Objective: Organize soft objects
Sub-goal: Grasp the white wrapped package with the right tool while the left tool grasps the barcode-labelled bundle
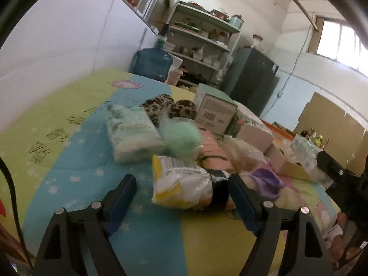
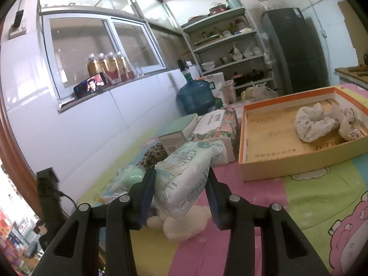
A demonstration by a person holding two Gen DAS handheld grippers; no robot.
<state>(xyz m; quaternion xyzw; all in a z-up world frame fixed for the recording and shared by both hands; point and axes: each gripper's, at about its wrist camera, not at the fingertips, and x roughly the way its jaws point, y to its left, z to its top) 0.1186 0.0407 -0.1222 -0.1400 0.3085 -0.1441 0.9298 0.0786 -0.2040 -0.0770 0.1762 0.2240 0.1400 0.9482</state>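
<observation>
Through my left camera, my left gripper (image 1: pixel 181 197) stands wide open and empty above the quilt (image 1: pixel 69 161). A yellow packet (image 1: pixel 179 184) lies between the fingertips, toward 12 o'clock, but I am not touching it. Beyond it, around 11 o'clock, sit a pale tissue pack (image 1: pixel 133 133), a green puff (image 1: pixel 181 138) and a leopard-print cloth (image 1: pixel 168 108), all loose on the bed.

Through my right camera, my right gripper (image 2: pixel 180 191) is clamped on a soft white pack (image 2: pixel 184 174), held clear above the quilt. The orange tray (image 2: pixel 264 168) waits at 2 o'clock, with a white scrunchie (image 2: pixel 312 124) and a small plush (image 2: pixel 349 124) already in it.

I judge the sorting is early: two items boxed, one in hand, most of the pile left.
</observation>
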